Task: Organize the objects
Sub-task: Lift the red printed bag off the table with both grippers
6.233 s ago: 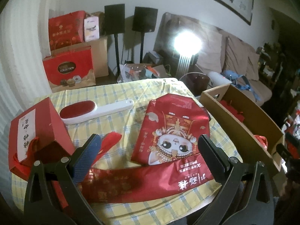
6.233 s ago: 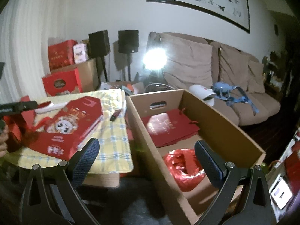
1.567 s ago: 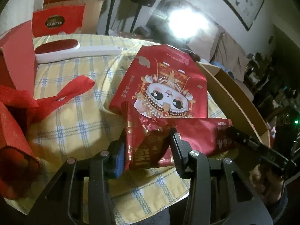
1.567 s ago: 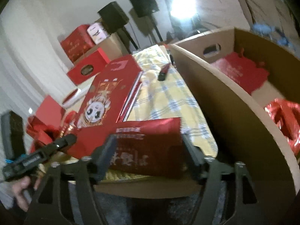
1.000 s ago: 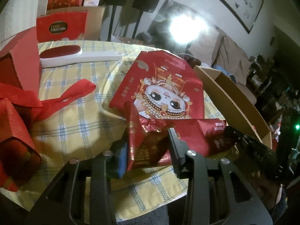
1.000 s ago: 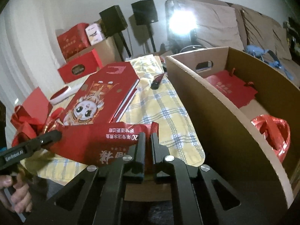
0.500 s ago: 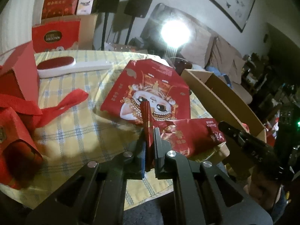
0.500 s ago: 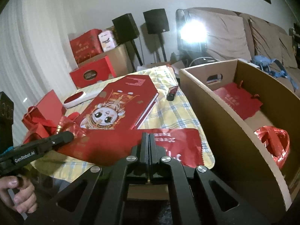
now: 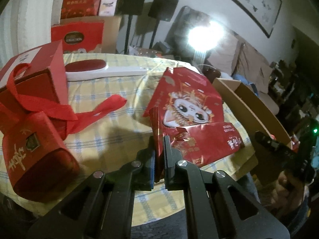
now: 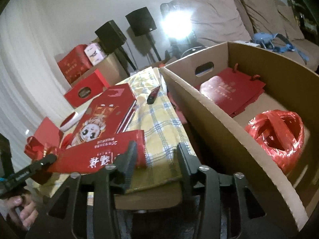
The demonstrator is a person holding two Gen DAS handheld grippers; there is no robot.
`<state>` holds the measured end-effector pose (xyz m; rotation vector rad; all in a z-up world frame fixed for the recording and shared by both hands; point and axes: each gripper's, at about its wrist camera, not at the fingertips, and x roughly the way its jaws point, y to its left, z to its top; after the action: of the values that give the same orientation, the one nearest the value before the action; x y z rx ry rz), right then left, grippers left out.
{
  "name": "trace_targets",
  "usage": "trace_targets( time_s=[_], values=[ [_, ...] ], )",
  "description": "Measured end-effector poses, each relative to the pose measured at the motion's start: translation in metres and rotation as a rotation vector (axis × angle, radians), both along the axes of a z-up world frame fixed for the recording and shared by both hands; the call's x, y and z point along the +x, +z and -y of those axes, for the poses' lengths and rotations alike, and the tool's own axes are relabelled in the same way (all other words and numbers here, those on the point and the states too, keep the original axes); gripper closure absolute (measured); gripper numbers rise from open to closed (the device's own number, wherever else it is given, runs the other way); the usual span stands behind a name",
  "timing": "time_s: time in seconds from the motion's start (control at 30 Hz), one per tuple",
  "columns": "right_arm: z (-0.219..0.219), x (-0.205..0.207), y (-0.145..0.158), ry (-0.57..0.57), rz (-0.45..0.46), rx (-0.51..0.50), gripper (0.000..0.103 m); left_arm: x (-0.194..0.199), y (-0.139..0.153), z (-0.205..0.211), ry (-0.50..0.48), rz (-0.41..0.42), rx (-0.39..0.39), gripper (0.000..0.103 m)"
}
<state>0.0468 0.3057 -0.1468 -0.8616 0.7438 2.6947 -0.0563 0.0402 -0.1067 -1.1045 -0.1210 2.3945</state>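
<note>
The left gripper [image 9: 158,151] clamps one end of the red bag [image 9: 201,143] above the table [image 9: 111,131]. The right gripper [image 10: 156,155], jaws just opening, stands released beside the bag's other end.

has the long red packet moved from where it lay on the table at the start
Yes. The long red packet lay flat across the tablecloth in front of the cartoon gift box; now one end is lifted, pinched in the left gripper.
</note>
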Motion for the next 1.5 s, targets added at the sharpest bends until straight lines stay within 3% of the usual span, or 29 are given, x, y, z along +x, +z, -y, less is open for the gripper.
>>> trace_targets(
  time_s=[0.13,0.2,0.27,0.47,0.67,0.8,0.87,1.07,1.17,1.4,1.5],
  values=[
    [-0.001,-0.002,-0.003,0.054,-0.019,-0.03,0.031,-0.001,-0.003,0.0,0.008,0.005,-0.006,0.097],
    [0.002,-0.005,-0.005,0.105,-0.051,-0.084,0.027,-0.003,-0.006,-0.001,0.006,0.015,-0.007,0.097],
    [0.006,-0.01,-0.004,0.134,-0.059,-0.073,0.017,-0.004,-0.009,-0.001,0.006,0.028,-0.004,0.097],
    [0.021,-0.038,0.002,0.246,-0.03,-0.005,0.015,-0.005,-0.016,0.001,0.001,0.045,0.003,0.096],
    [0.031,-0.058,-0.009,0.286,-0.022,-0.063,0.015,-0.005,-0.023,0.001,-0.008,0.082,0.015,0.097],
    [0.037,-0.065,-0.011,0.298,0.003,-0.032,0.033,-0.005,-0.024,0.003,-0.007,0.086,0.017,0.097],
    [0.039,-0.064,-0.01,0.292,0.014,-0.011,0.052,-0.007,-0.024,0.005,0.011,0.085,0.012,0.097],
    [0.037,-0.054,-0.006,0.287,-0.012,-0.012,0.079,-0.01,-0.026,0.008,0.031,0.096,-0.002,0.097],
    [0.036,-0.048,0.002,0.293,-0.034,-0.025,0.083,-0.009,-0.024,0.009,0.029,0.082,-0.001,0.097],
    [0.051,-0.044,0.031,0.309,-0.061,0.074,0.084,-0.007,-0.011,0.01,0.038,0.04,0.004,0.097],
    [0.049,-0.048,0.04,0.324,-0.068,0.073,0.084,-0.005,-0.008,0.013,0.043,0.044,0.034,0.097]
  ],
)
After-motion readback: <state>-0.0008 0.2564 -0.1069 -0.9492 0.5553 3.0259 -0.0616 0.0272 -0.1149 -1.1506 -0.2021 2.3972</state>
